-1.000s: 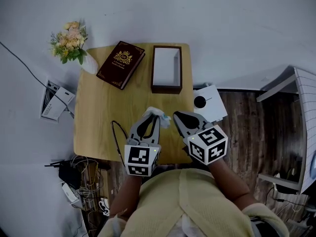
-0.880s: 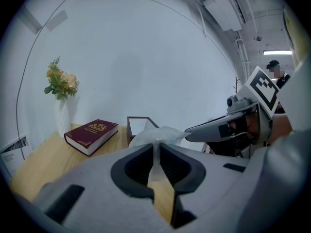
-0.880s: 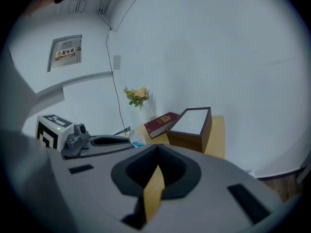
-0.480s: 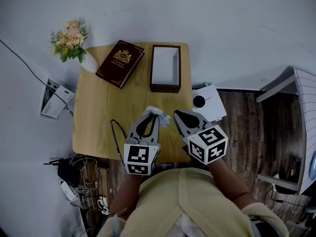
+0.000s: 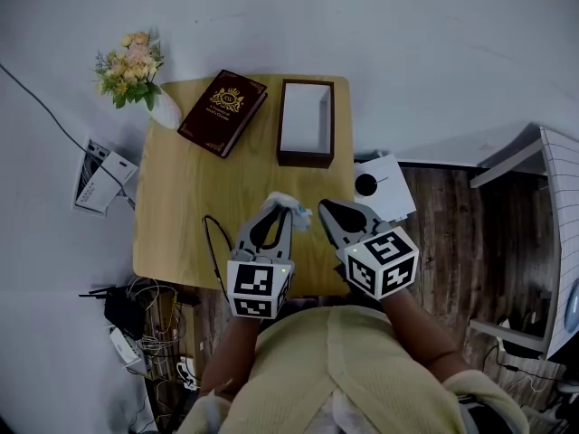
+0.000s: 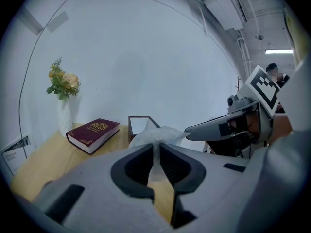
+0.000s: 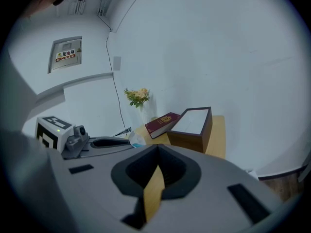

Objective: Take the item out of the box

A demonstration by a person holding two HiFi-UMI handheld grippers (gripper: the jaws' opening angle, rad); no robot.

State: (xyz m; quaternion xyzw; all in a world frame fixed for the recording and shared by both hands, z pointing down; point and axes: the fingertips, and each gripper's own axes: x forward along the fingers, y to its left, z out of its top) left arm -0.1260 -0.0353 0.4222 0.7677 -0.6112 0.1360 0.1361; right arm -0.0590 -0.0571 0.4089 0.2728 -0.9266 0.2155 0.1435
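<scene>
Nothing differs from the earlier frames: the left hand-held gripper (image 5: 281, 213) stays closed narrowly on the white plastic packet (image 5: 293, 208), and the right hand-held gripper (image 5: 325, 211), just beside it, has its jaws together with nothing between. The packet hangs over the worktop (image 5: 181, 215), well apart from the open box (image 5: 305, 160) ahead of the tips. Its long axis runs along the jaws, with the bunched end pointing forward past them.

Book (image 5: 222, 113) left of box (image 5: 304, 158), flowers (image 5: 129, 69) farther left, item (image 5: 288, 208) before box
</scene>
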